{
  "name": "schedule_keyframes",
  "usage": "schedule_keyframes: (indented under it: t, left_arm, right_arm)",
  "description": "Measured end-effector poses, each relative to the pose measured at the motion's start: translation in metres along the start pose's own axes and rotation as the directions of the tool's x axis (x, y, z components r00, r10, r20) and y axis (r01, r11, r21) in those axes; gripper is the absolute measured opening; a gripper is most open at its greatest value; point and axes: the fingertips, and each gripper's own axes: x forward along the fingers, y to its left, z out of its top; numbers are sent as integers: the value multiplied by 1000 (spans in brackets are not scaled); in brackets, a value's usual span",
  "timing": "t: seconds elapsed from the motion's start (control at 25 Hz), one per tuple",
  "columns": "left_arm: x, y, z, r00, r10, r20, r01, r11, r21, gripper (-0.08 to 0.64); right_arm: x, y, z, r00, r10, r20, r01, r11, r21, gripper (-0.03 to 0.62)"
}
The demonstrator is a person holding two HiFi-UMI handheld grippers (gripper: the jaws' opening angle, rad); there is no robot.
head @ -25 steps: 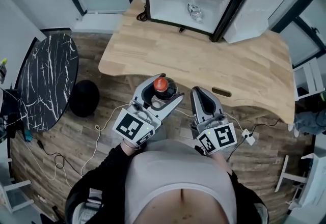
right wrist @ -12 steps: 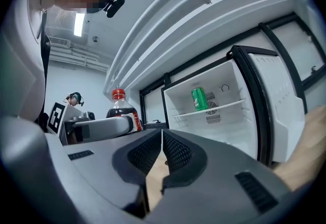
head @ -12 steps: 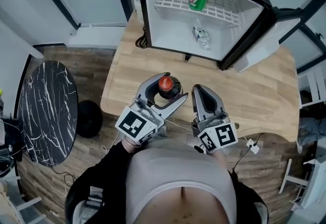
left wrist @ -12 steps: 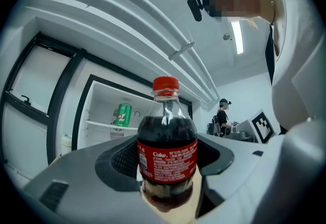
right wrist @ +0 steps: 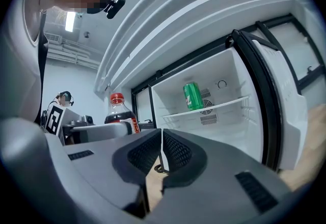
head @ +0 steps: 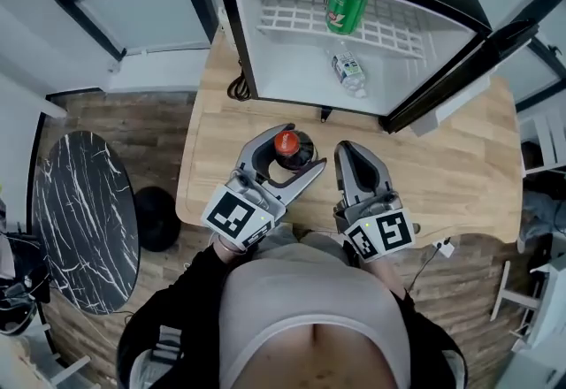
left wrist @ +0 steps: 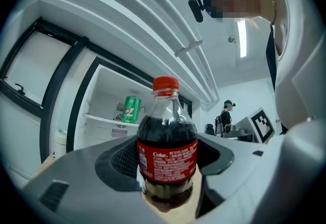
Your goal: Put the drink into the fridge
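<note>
My left gripper [head: 285, 156] is shut on a cola bottle [head: 287, 148] with a red cap and red label, held upright over the wooden table [head: 442, 157]. In the left gripper view the cola bottle [left wrist: 166, 154] sits squarely between the grey jaws. My right gripper [head: 356, 163] hangs beside it, shut with nothing in it; its pads [right wrist: 175, 151] meet in the right gripper view. Ahead stands the open mini fridge [head: 292, 69], white inside, its door [head: 460, 78] swung out to the right. A green can [head: 345, 9] stands on its wire shelf and a small clear bottle [head: 348, 72] lies on its floor.
A black cable [head: 237, 88] lies on the table by the fridge's left front corner. A round black marble table [head: 84, 210] and a dark round stool [head: 155, 217] stand on the floor to the left. A white plug [head: 440, 247] hangs off the table's near edge.
The view has advanced toward the fridge, which now looms larger and closer. Both grippers have come over the table with the cola bottle still held in the left one.
</note>
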Motion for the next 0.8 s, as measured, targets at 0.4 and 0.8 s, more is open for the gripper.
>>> schedule_keyframes:
  t: [0.4,0.8]
  left_arm:
    - [10,1,0,999,39,-10,-39,999,6,310]
    - [33,18,-16,998,59,-36,-59,998,9,310]
  right_arm:
    - [4,-11,7,999,46,-13,-46,999,-12,29]
    - [13,-23,2,998,64,-30,-64,998,-12,29]
